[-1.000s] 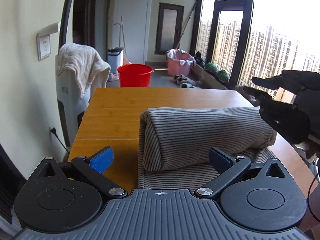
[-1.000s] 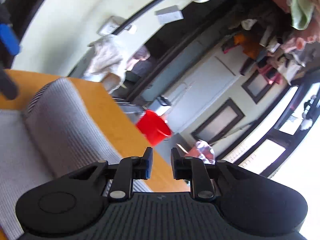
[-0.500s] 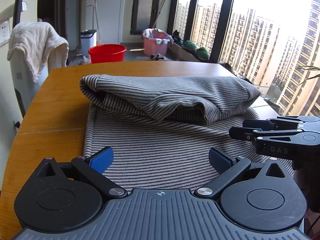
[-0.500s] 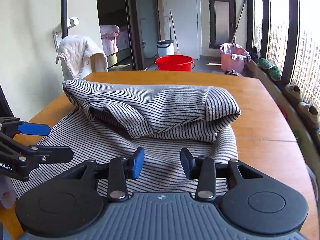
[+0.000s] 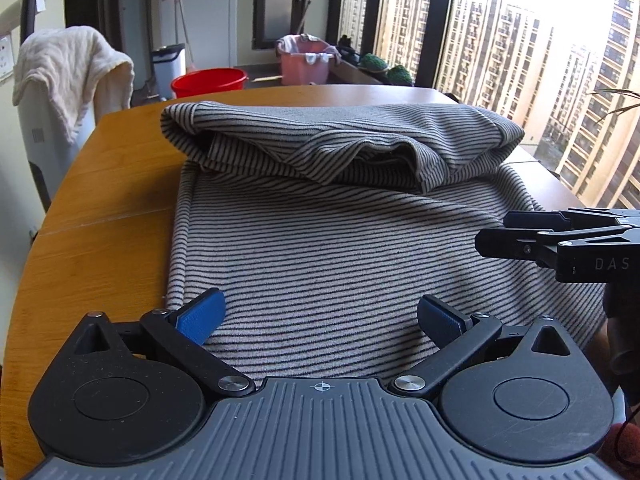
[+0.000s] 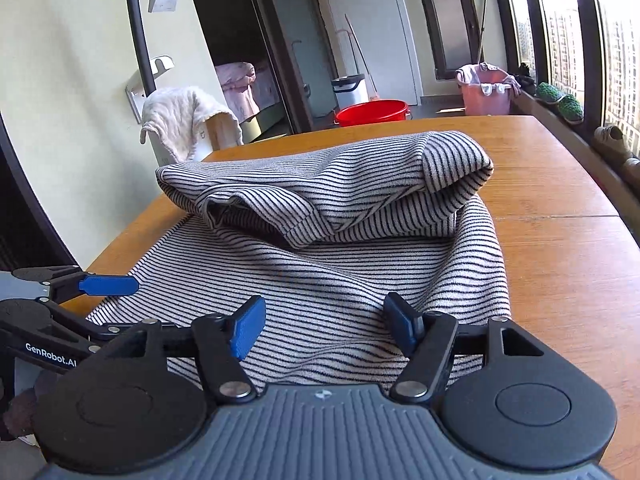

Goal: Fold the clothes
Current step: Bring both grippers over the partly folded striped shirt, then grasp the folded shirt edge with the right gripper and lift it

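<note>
A grey garment with thin black stripes point(image 5: 332, 248) point(image 6: 320, 264) lies on the wooden table point(image 5: 100, 216) point(image 6: 560, 184). Its far part is folded back toward me into a thick roll point(image 5: 340, 144) point(image 6: 328, 192) across the flat near part. My left gripper point(image 5: 320, 314) is open just above the garment's near left edge, nothing between its blue pads. My right gripper point(image 6: 324, 328) is also open, low over the near right part of the cloth. Each gripper shows in the other's view: the right one point(image 5: 560, 240) at the right side, the left one point(image 6: 80, 292) at the left side.
A white appliance draped with a cream towel point(image 5: 68, 80) point(image 6: 188, 120) stands off the table's far left corner. Beyond the table are a red tub point(image 5: 208, 80) point(image 6: 372, 112), a pink basket point(image 5: 306, 60) point(image 6: 486, 88) and a bin point(image 6: 348, 90). Tall windows point(image 5: 520, 60) run along the right.
Both grippers pulled back from the fold to the garment's near edge and dropped low. The right gripper's fingers, nearly shut a second ago, spread wide. The folded roll stays in place.
</note>
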Demonstrator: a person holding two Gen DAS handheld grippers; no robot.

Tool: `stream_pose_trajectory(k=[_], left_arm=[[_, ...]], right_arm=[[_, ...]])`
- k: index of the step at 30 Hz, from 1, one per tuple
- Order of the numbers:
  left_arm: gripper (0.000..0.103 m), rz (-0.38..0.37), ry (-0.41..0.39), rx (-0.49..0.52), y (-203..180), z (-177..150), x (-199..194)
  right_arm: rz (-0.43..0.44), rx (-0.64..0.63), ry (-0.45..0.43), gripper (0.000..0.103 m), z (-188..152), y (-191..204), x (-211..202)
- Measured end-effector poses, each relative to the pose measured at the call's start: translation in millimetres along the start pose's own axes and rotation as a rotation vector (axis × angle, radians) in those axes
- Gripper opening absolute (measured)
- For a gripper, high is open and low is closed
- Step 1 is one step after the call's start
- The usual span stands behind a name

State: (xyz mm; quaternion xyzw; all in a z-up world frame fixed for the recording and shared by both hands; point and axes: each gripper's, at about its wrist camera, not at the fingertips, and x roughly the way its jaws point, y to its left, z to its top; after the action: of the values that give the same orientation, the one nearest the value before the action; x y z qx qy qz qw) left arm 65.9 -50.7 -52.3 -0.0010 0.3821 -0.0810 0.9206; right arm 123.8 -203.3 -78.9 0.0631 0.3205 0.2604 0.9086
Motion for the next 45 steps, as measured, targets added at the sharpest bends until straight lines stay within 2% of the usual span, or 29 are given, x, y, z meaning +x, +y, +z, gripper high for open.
stream_pose_trajectory(k=[5,9,10,12,14,19,21,24,26,28,29,30,32,34,37,40,42,45], left_arm=[[0.103,-0.013,0.045,0.03,-4,-12,-20],[0.103,-0.012,0.07,0.051,-3,-12,-22],[0.103,-0.008,0.074,0.057,-3,-10,-20],[0.103,0.004,0.082,0.059,-4,-4,-12],[0.103,0.007,0.087,0.057,-4,0,-7],[0.103,0.007,0.087,0.06,-1,9,5],[0.103,0.002,0.081,0.058,1,10,8],[0.103,-0.01,0.069,0.056,5,12,13],[0.103,-0.019,0.06,0.055,9,14,16],[0.103,-0.024,0.056,0.057,12,15,18],[0.103,-0.023,0.056,0.056,14,16,20],[0.103,-0.022,0.055,0.053,17,18,22],[0.103,-0.02,0.054,0.046,22,21,25],[0.103,-0.016,0.052,0.036,28,23,27],[0.103,-0.021,0.053,0.028,31,27,30],[0.103,-0.026,0.053,0.02,35,31,33],[0.103,-0.032,0.049,0.003,34,33,33],[0.103,0.006,0.024,0.014,27,43,37]], right_arm=[[0.031,-0.012,0.001,0.067,-28,16,-34],[0.043,-0.056,0.023,0.072,-39,31,-47],[0.039,-0.071,0.025,0.073,-35,30,-42],[0.046,-0.076,0.026,0.076,0,3,-10],[0.067,-0.059,0.019,0.076,13,2,2],[0.186,-0.031,-0.061,0.076,6,8,-28],[0.24,-0.027,-0.003,0.076,14,21,-15],[0.321,0.0,0.164,0.077,30,40,22],[0.375,0.063,0.261,0.077,43,45,45],[0.385,0.151,0.342,0.077,61,43,72],[0.359,0.163,0.334,0.077,74,41,81],[0.317,0.149,0.284,0.074,89,40,86],[0.224,0.099,0.107,0.067,121,37,81],[0.12,0.061,-0.049,0.067,146,27,62],[0.059,0.074,-0.166,0.07,164,5,25],[-0.025,-0.009,-0.151,0.07,162,-9,4],[-0.092,-0.114,-0.09,0.07,153,-8,5],[-0.199,-0.29,0.02,0.07,124,0,33]])
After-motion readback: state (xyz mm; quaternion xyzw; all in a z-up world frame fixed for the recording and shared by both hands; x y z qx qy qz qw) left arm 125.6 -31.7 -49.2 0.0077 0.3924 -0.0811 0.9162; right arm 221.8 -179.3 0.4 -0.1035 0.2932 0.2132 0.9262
